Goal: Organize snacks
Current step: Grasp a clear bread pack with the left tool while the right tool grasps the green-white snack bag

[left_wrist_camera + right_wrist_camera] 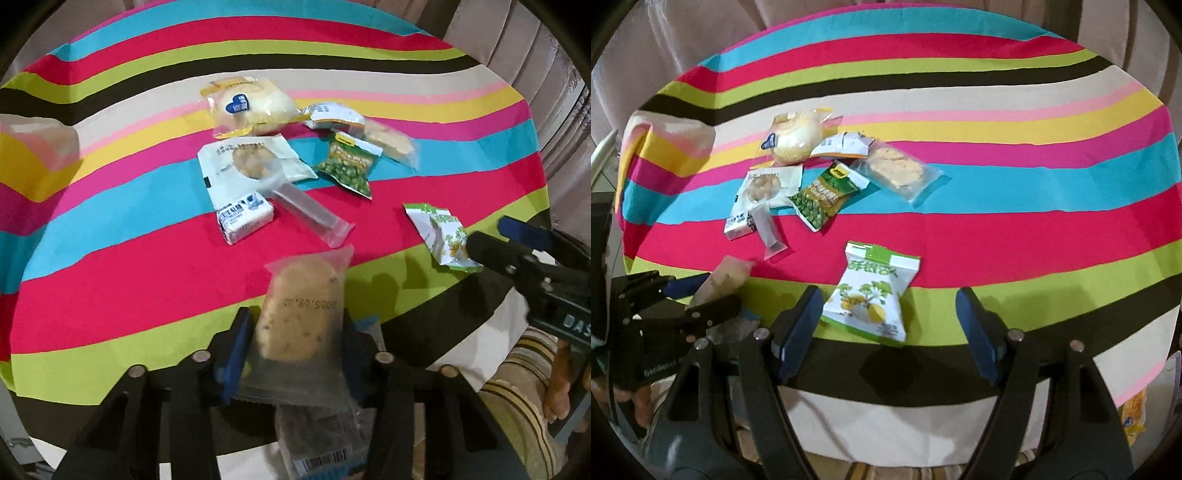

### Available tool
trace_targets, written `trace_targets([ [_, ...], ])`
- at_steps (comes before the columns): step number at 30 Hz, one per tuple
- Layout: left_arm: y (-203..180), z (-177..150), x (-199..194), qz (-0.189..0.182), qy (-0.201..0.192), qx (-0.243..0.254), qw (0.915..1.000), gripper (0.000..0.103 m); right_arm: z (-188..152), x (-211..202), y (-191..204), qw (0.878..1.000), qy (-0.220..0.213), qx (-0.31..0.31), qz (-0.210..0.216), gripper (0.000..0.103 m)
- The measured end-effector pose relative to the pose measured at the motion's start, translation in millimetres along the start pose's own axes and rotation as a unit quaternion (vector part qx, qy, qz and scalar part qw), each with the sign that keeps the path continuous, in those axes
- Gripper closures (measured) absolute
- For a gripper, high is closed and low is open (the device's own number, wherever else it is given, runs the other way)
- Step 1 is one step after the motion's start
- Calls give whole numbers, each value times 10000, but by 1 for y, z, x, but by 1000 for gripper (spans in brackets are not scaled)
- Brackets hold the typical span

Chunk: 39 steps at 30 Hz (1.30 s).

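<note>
My left gripper (pixel 295 332) is shut on a clear-wrapped cookie (pixel 299 314) and holds it above the table's near edge; the cookie also shows in the right wrist view (pixel 726 277). My right gripper (pixel 886 328) is open, its jaws on either side of a white and green snack bag (pixel 871 295) lying on the striped cloth. That bag shows in the left wrist view (pixel 443 236), by the right gripper's fingertips (pixel 487 243). A pile of snacks lies mid-table: a bun (pixel 251 107), a green pea bag (pixel 347 162), a white cookie pouch (pixel 243 166).
A striped tablecloth (pixel 997 218) covers the round table. A small wrapped block (pixel 245 218) and a clear stick pack (pixel 310 210) lie near the pile, and a clear cracker pack (pixel 897 171) at its right. More packets (pixel 321 435) sit below the left gripper. Curtains hang behind.
</note>
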<state>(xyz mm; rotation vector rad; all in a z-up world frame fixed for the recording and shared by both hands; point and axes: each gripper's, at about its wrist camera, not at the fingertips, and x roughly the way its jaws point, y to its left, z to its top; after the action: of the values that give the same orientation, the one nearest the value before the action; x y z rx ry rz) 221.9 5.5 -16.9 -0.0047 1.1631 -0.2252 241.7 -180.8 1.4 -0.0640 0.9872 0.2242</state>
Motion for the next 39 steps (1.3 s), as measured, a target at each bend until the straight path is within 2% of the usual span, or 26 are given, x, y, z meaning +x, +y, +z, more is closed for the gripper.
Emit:
trace_targets([
  [11, 2, -4, -15, 78, -317, -322, 9989, 63, 6, 26, 17, 9993, 249, -220, -147, 28],
  [16, 1, -5, -22, 74, -459, -446, 9979, 63, 5, 36, 21, 9988, 412, -269, -81, 47],
  [18, 1, -6, -24, 86, -502, -488, 9975, 63, 4, 41, 20, 9986, 483, -232, -50, 52],
  [21, -1, -6, -27, 173, -567, -512, 9969, 63, 3, 38, 20, 9988, 432, -239, 0, 56],
  [28, -10, -6, -35, 179, -649, -555, 9962, 63, 1, 12, 22, 9995, 31, -313, -59, 57],
  [39, -59, -3, -42, -8, -624, -178, 9979, 63, -12, -31, -9, 9994, -322, -60, -80, 57],
])
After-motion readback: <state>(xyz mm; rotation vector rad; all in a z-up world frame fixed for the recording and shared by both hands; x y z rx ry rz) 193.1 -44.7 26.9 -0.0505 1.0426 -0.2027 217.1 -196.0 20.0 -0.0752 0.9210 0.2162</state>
